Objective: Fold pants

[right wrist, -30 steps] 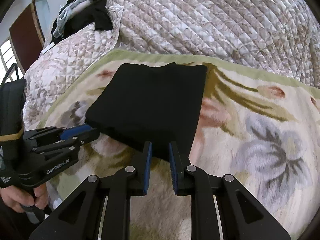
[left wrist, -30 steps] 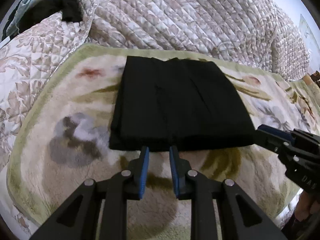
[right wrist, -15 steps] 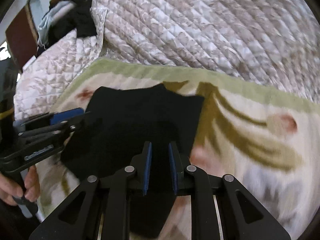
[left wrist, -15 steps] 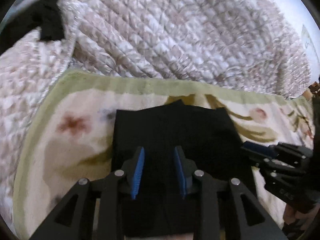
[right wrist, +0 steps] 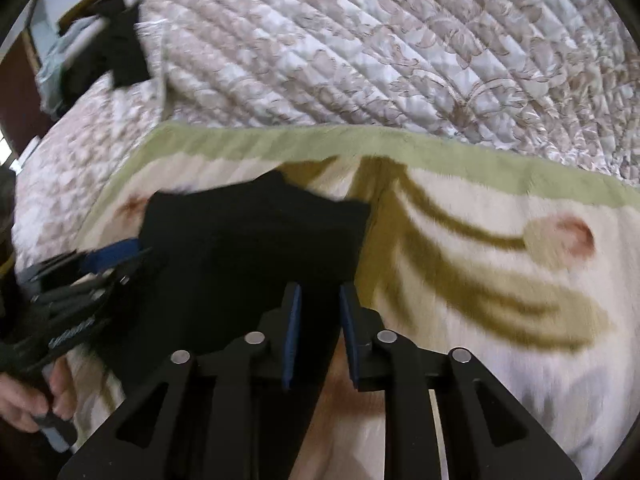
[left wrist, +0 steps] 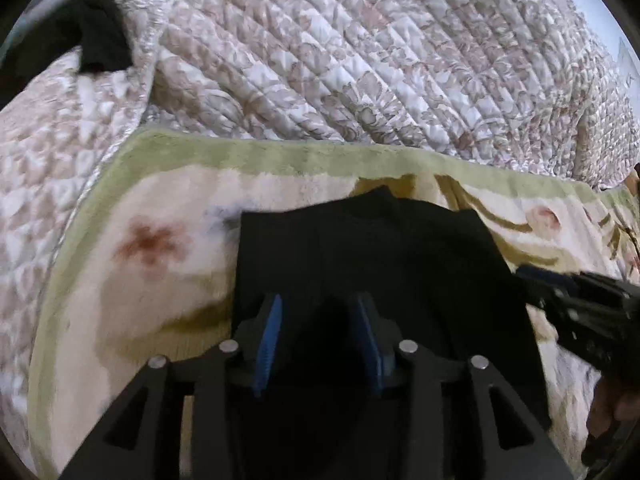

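Left gripper (left wrist: 318, 332): jaws spreading apart over the near half of the black pants (left wrist: 360, 264); dark cloth shows in the gap between the blue pads (left wrist: 267, 344), but no pinch can be made out, so it reads as let go.
Right gripper (right wrist: 319, 332): jaws also widening, though only a little apart; it sits at the right-hand edge of the pants (right wrist: 248, 248), with black cloth and pale blanket both visible through the gap (nothing looks clamped there).
Pants: a compact, roughly rectangular black bundle lying flat on the floral blanket (left wrist: 168, 288), near its green border; a small peak of cloth sticks up along the far edge.
Surroundings: the blanket lies on a quilted bedspread (left wrist: 360, 60); a pile of dark clothes (right wrist: 108, 52) sits well apart at the far left corner.
Person: a hand (right wrist: 32, 396) holding the left tool shows at the lower left of the right wrist view.
Done, as I judge it: the folds look finished, since the pants are already one small stacked packet.
Left, as I judge it: little, perhaps flattening that far peak, squaring the edges and drawing both tools clear.
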